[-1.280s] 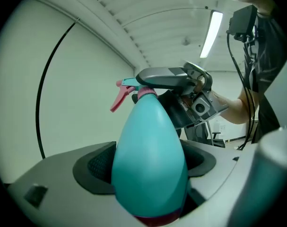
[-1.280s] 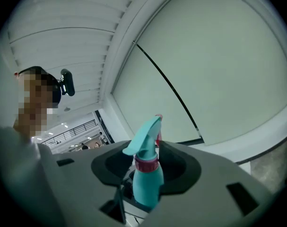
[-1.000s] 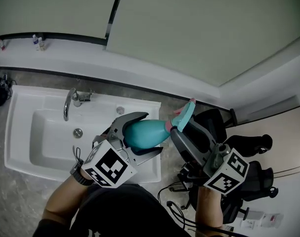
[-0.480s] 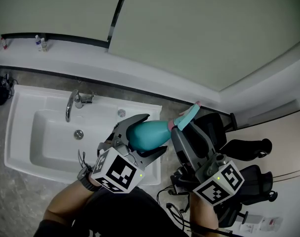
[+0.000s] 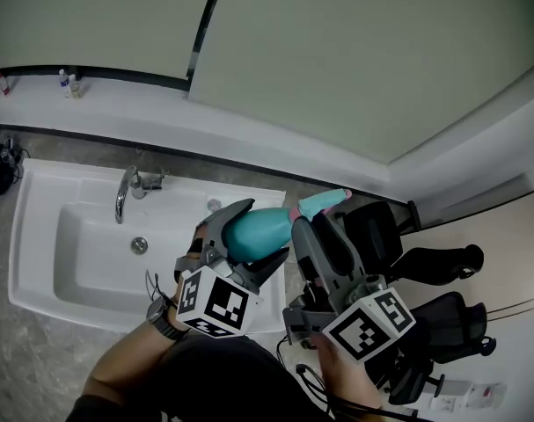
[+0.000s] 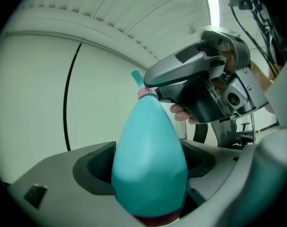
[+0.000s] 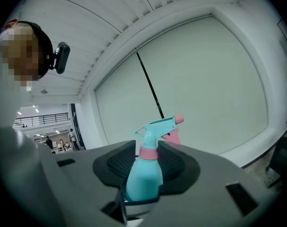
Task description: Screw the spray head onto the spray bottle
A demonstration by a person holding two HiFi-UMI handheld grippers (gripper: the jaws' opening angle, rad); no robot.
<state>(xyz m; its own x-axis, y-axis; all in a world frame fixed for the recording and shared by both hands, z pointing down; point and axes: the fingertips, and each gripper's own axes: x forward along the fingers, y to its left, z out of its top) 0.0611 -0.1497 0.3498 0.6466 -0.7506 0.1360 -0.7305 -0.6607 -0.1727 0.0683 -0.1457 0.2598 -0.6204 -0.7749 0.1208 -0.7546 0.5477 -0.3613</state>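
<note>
Head view: bottle [image 5: 253,231] held in the air over the sink [image 5: 38,236] rim at the basin's 3 o'clock, lying nearly level, base toward the person. Left gripper [image 5: 267,229]: fingers [image 6: 93,167] spread wide and clamped on the fat teal body; grip unchanged over the last second. Right gripper [image 5: 310,221]: fingers [image 7: 119,167] closed partway, pads either side of the pink collar [image 7: 148,152] where the head [image 7: 157,126] meets the neck, holding it; their gap has not altered. What changed: a second ago the nozzle pointed toward 1 o'clock, now it lies nearly at 3 o'clock, and the right gripper has swung with it, its marker cube drawn in toward the left one. Bottle body barely shifted. Reading: the head is being turned about the neck while the body is held fast, so screwing is under way. Thread engagement not visible; cannot say whether the collar is seated. Likely needs a re-grip and further turns.
</note>
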